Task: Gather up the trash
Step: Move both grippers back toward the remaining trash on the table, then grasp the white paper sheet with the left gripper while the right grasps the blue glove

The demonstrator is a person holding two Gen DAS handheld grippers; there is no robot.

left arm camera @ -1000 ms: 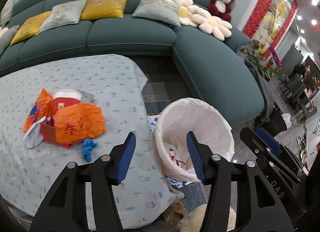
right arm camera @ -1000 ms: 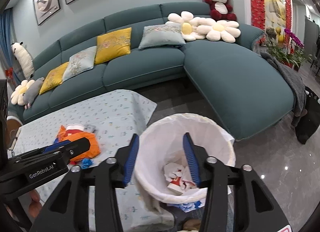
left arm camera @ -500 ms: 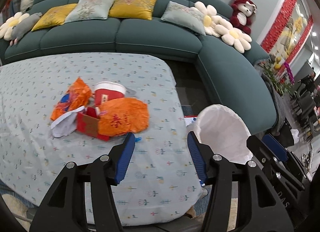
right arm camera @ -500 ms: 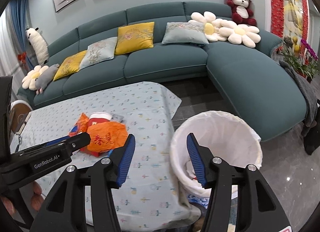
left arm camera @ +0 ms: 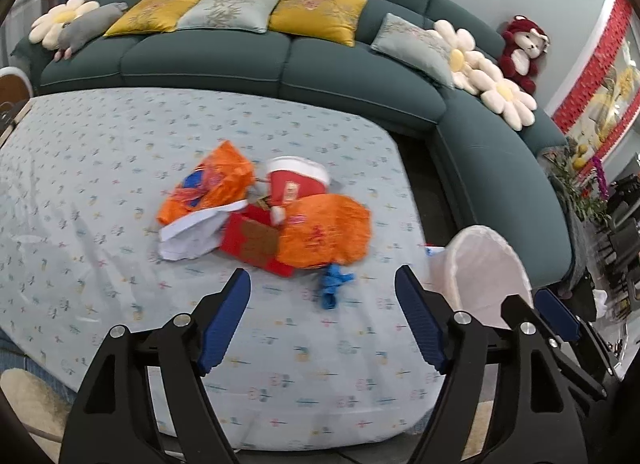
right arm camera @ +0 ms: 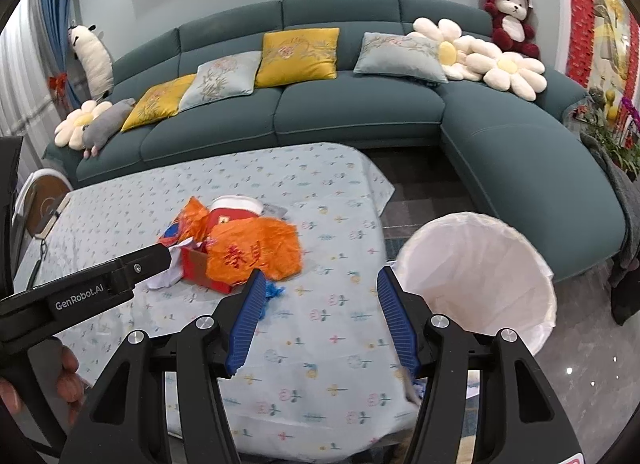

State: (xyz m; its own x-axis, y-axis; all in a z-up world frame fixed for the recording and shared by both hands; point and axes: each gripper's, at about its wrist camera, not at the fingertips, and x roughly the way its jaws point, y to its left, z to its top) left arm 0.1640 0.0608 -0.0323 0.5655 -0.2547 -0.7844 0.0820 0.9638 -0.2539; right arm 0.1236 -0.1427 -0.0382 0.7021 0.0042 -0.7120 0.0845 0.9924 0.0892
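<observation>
Here, both grippers hang empty over a cloth-covered table [left arm camera: 120,167], jaws spread wide.

Just ahead of the left gripper [left arm camera: 322,322] lies a blue scrap [left arm camera: 334,286]; beyond it sit an orange bag [left arm camera: 324,232], a red box [left arm camera: 250,242], a red cup [left arm camera: 296,181] and white paper [left arm camera: 188,238]. The white-lined bin [right arm camera: 476,272] stands right of the right gripper [right arm camera: 318,320], off the table's edge.

Even, bright indoor light with soft shadows; fisheye bending and dark vignette at edges; left view slightly motion-blurred.
</observation>
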